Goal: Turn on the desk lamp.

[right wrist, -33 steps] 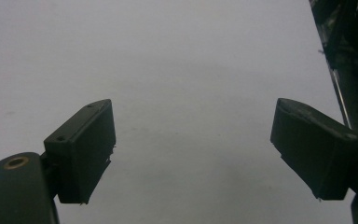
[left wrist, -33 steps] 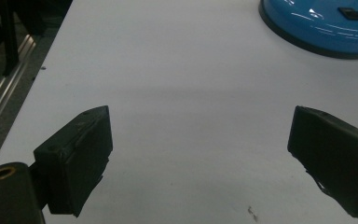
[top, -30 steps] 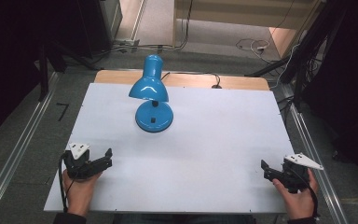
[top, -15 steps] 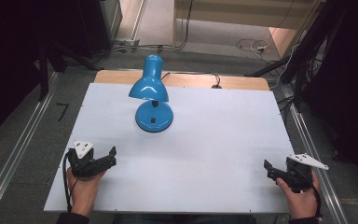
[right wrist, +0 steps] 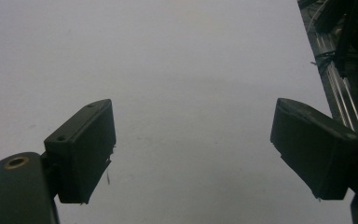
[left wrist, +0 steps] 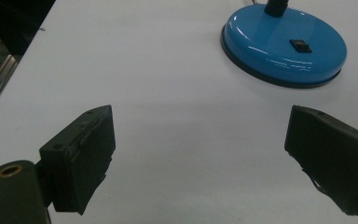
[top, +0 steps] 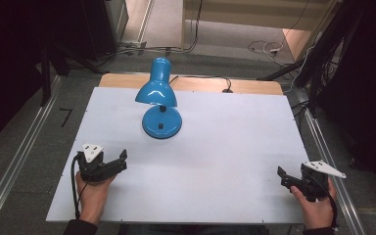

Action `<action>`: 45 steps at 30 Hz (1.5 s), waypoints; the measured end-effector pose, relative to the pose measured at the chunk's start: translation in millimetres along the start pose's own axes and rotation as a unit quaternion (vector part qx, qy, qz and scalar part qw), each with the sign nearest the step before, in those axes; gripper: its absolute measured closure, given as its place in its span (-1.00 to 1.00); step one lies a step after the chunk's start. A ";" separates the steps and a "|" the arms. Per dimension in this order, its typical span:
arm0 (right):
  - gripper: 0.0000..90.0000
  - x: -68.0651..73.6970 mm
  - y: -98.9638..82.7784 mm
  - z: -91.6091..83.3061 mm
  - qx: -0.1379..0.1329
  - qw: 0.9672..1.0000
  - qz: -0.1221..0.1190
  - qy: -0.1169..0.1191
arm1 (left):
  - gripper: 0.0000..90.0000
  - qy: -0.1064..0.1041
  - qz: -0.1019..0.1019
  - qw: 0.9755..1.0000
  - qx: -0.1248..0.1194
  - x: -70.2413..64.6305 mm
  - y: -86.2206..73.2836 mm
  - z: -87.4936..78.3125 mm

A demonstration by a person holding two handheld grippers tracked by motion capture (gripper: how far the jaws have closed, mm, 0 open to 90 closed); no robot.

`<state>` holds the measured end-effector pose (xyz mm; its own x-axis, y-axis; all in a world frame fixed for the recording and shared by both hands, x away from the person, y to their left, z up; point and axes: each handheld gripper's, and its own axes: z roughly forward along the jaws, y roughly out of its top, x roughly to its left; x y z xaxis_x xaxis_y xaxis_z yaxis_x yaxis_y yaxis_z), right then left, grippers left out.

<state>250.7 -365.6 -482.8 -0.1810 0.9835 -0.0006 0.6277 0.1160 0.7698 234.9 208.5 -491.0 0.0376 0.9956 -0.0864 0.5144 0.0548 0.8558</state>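
Above the table, in the high view, we see a person's left hand (top: pixel 92 192) at the near left edge of the white table (top: pixel 225 147), holding the left gripper (top: pixel 122 161) low over the surface, jaws pointing toward the middle. The right hand (top: pixel 318 205) grips the right gripper (top: pixel 281 177) at the near right corner, close to the table's right edge, its jaws aimed leftward. A blue desk lamp (top: pixel 159 100) stands toward the far left centre, shade tilted down over its round base, well apart from both tools. Wide bare tabletop lies between the two grippers and ahead of them. A wooden strip (top: pixel 191 82) shows along the far edge, and a metal rail (top: pixel 323 147) runs beside the right edge.

Along the left gripper view, we find the left gripper (left wrist: pixel 200 154) spread wide, nothing between its jaws, bare white surface under them. The lamp base (left wrist: pixel 283 46), glossy blue with a small black switch (left wrist: pixel 301 45), sits ahead and to the right. We can read no lettering on it.

Along the right gripper view, the right gripper (right wrist: pixel 193 149) is likewise spread wide and empty over plain tabletop, with the table's edge and the rail (right wrist: pixel 342 107) close at the right.
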 end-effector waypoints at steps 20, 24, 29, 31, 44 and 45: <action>-0.72 -2.9 0.4 1.7 0.002 1.000 0.008 0.005 | -0.80 -0.017 0.007 1.000 -0.002 -16.8 12.2 18.9; -0.72 -4.3 0.3 1.5 0.000 1.000 0.006 0.005 | -0.80 -0.017 0.006 1.000 -0.001 -19.2 14.8 23.1; -0.71 -4.1 0.5 1.4 0.000 1.000 0.006 0.006 | -0.80 -0.020 0.006 1.000 0.001 -21.8 18.3 28.3; -0.72 -3.4 0.6 1.3 0.002 1.000 0.008 0.007 | -0.80 -0.025 0.007 1.000 0.002 -23.6 19.8 30.1; -0.71 -4.2 0.6 1.4 0.000 1.000 0.008 0.008 | -0.79 -0.036 0.022 0.999 -0.002 -38.1 30.7 41.3; -0.71 -4.2 0.6 1.4 0.000 1.000 0.008 0.008 | -0.77 -0.037 0.021 0.999 -0.006 -39.4 31.4 42.2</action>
<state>252.9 -369.4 -483.2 -0.1836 0.9828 0.0214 0.6309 0.1011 0.7692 285.7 167.8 -482.2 0.1225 0.9887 -0.0867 0.5007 0.0139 0.8655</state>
